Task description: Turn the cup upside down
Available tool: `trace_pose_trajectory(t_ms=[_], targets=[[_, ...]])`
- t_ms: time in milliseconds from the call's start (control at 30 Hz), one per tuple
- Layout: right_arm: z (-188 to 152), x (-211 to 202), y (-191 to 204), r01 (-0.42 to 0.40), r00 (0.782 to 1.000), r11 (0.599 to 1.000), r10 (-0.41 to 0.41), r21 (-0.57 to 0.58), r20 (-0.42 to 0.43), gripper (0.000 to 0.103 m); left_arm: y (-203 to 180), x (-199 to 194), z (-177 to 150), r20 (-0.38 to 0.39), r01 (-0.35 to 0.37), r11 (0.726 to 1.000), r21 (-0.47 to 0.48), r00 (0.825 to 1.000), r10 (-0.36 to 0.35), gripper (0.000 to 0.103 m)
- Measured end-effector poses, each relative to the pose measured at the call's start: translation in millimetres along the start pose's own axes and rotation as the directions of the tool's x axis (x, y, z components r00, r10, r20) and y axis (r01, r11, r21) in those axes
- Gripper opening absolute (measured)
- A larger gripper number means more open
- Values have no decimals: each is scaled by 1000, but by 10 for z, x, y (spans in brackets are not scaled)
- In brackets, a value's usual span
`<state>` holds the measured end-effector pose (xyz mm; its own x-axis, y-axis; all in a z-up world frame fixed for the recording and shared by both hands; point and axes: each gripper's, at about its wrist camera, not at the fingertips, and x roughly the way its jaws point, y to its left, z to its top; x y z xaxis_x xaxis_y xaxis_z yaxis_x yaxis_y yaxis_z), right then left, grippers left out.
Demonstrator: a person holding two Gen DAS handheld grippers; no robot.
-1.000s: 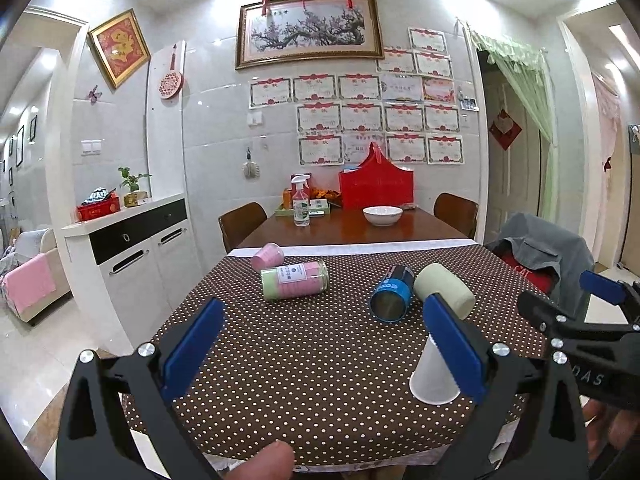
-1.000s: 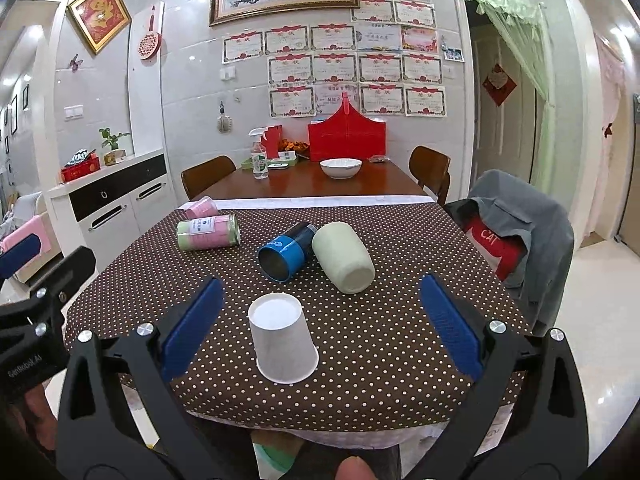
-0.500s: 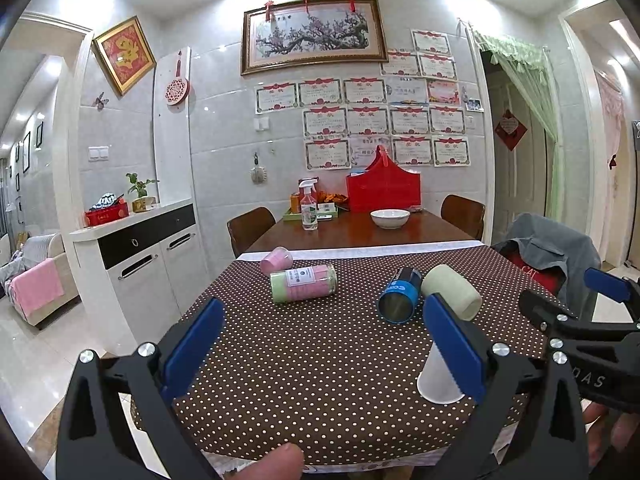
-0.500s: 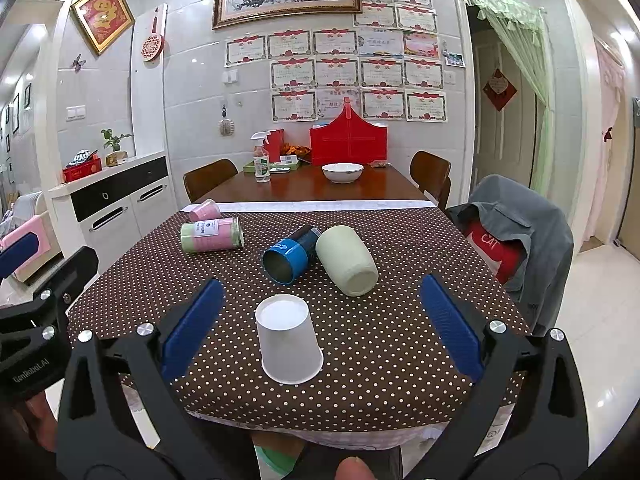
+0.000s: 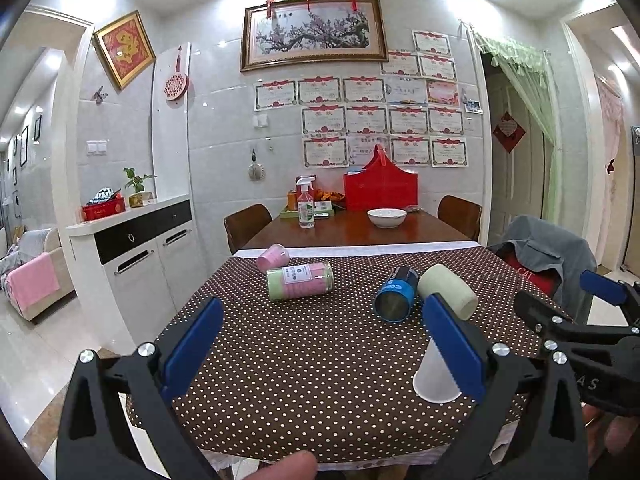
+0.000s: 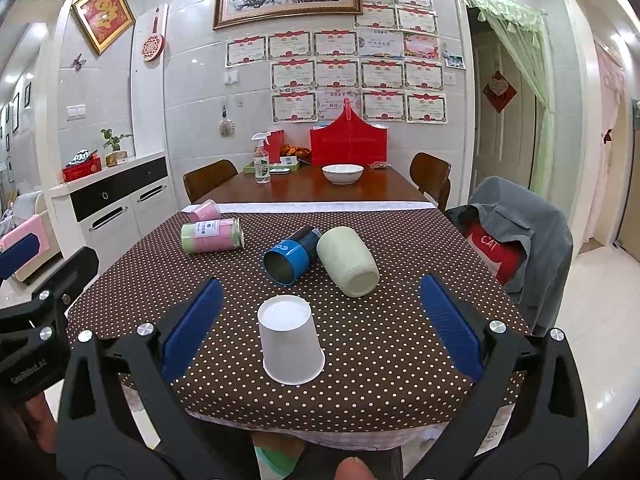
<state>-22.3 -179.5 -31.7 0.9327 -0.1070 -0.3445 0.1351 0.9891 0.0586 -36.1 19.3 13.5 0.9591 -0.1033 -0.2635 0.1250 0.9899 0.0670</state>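
A white paper cup [image 6: 290,344] stands upside down, mouth on the dotted brown tablecloth [image 6: 380,344], near the table's front edge. In the left wrist view the cup [image 5: 434,376] is partly hidden behind that gripper's right finger. My right gripper [image 6: 320,330] is open and empty, held back from the cup with its fingers either side of it. My left gripper [image 5: 324,350] is open and empty, to the left of the cup. Neither touches the cup.
A blue can [image 6: 290,255] and a pale green cup [image 6: 348,261] lie on their sides behind the white cup. A pink-green canister [image 6: 211,235] and a pink cup [image 6: 205,211] lie at the far left. A chair draped with a grey jacket [image 6: 516,232] stands at right.
Both grippers have drawn back and lifted slightly, so the table looks a little farther away. The white cup has not moved and both grippers stay open.
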Motion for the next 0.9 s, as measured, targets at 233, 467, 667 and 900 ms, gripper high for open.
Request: trace_pose_trajectory(t_ms=[233,467,667,900], targets=[[-13,3,3,-3,1000,1000,3,4,-4,97,-3,9,-5,4,1,1000,-7,1000,-1,98],[-21,15,-4,-7,1000,1000,7,7,-7,97,-4,7,2,13,1,1000,-1,1000,-1,98],[-29,34,4,-12,1000,1000,12,9,-10,97,6,1,-2,22,-8,1000,-6,1000,8,98],[-43,52,11,-14,1000,1000,14,13,-12,97,-26,38,-18,8,-31,999,6,999,31,98]])
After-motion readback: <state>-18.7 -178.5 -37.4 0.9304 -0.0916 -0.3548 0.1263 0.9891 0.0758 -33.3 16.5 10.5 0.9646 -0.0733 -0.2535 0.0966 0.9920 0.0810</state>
